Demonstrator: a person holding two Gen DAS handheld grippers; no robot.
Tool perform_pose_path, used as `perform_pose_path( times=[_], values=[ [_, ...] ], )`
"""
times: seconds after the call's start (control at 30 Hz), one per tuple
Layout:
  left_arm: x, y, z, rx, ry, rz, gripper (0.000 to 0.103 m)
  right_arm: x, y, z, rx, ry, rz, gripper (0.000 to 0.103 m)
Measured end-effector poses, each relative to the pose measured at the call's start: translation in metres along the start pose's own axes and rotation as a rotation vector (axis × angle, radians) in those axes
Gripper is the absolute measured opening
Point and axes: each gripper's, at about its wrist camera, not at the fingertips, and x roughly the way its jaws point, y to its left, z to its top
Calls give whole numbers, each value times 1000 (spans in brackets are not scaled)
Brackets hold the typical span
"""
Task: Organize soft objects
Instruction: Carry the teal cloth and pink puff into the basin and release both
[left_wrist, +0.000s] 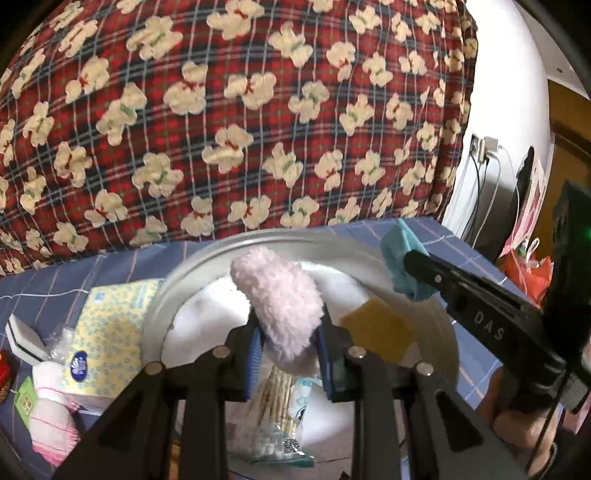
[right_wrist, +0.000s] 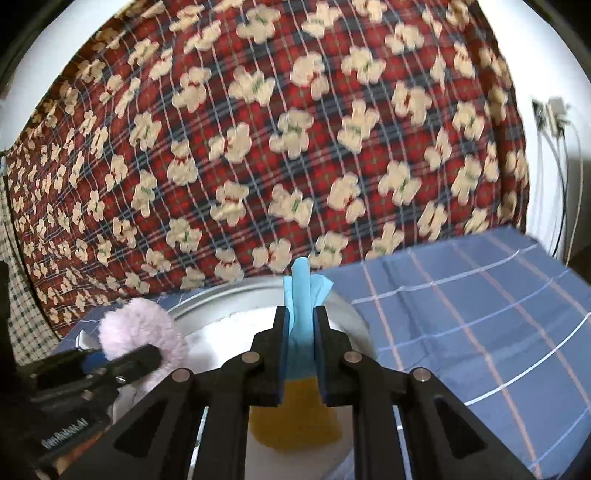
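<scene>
Pink fluffy pad (left_wrist: 280, 306) clamped between the blue-padded fingers of the left gripper (left_wrist: 286, 354), above a round metal basin (left_wrist: 207, 258). Folded light-blue cloth (right_wrist: 301, 310) pinched upright between the fingers of the right gripper (right_wrist: 300, 354), over the same basin's far rim. Yellow sponge (left_wrist: 376, 328) lying inside the basin on its white lining. Yellow tissue pack (left_wrist: 110, 332) just left of the basin on blue checked bedding (right_wrist: 461, 314). Red plaid quilt (left_wrist: 240, 110) with cream flowers behind.

- one pink fluffy pad (left_wrist: 280, 310) is seen
- one blue cloth (left_wrist: 400, 264) is seen
- one yellow sponge (left_wrist: 380, 328) is counted
- one round metal tray (left_wrist: 266, 240) is counted
- one tissue pack (left_wrist: 110, 325) is seen
- two grippers are counted: left gripper (left_wrist: 288, 354), right gripper (right_wrist: 300, 350)
</scene>
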Motion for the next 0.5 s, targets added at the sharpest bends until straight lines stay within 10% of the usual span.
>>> perform_pose_path(
  times=[0.27,0.4,0.5],
  values=[
    [9,-4,-7,35,26,45,28,14,7,-7,-2,75,30,19],
    [3,-6,-5,46,-5,77,63,19,8,-10,18,131,70,81],
    [-6,-10,-3,72,-65,145,82,14,6,-10,54,107,104,81]
  ],
)
